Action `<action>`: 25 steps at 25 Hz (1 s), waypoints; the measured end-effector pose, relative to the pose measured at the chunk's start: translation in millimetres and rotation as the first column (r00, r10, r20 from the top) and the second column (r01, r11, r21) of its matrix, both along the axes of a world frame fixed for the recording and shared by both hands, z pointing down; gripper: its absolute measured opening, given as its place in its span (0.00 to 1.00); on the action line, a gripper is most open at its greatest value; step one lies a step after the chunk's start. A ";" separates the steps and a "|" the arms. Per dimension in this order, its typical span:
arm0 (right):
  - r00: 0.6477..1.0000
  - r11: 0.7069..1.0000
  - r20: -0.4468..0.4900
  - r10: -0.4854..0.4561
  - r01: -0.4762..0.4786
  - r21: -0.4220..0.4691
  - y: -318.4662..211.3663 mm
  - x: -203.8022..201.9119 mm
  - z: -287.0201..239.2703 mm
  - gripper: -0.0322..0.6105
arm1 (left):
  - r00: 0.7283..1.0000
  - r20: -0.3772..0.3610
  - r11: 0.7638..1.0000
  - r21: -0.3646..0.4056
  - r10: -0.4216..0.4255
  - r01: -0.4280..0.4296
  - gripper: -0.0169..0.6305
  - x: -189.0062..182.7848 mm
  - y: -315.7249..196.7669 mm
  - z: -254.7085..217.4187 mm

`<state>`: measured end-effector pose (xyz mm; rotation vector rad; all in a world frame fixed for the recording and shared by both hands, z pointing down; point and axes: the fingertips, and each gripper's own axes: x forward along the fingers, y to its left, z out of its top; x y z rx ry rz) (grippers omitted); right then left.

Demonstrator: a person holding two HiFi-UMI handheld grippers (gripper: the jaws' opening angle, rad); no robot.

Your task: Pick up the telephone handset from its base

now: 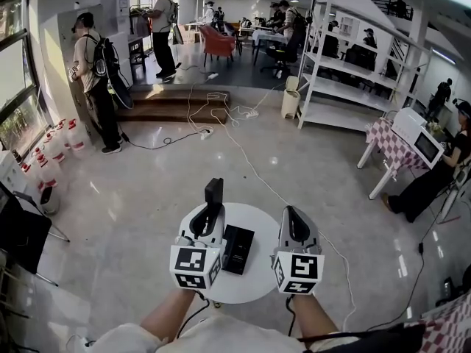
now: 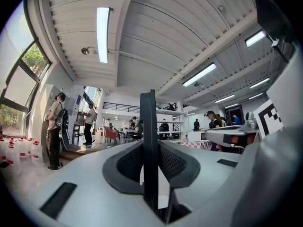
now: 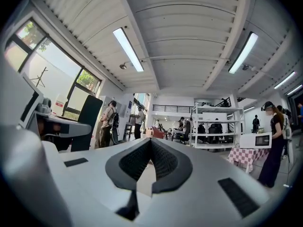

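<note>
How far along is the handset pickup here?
Done: the handset is off its base, which sits alone on the table. In hand: the left gripper is clamped on the handset. The right gripper is shut and empty. Left: nothing visible.

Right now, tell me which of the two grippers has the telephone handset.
The left gripper: the black handset stands upright, clamped between its jaws. The right gripper has its jaws shut on nothing.
</note>
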<state>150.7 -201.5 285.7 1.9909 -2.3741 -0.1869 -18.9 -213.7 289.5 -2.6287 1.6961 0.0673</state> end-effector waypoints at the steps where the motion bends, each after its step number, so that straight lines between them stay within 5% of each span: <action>1: 1.000 1.000 0.002 0.000 0.000 -0.008 -0.1 -0.4 0.6 0.09 | 1.000 0.001 1.000 -0.001 -0.001 0.001 0.16 -0.9 0.4 -0.8; 25: 0.999 0.991 0.025 0.044 -0.041 -0.125 1.1 13.8 27.0 0.09 | 1.000 -0.029 0.996 -0.088 -0.001 -0.002 0.16 0.2 -0.3 21.2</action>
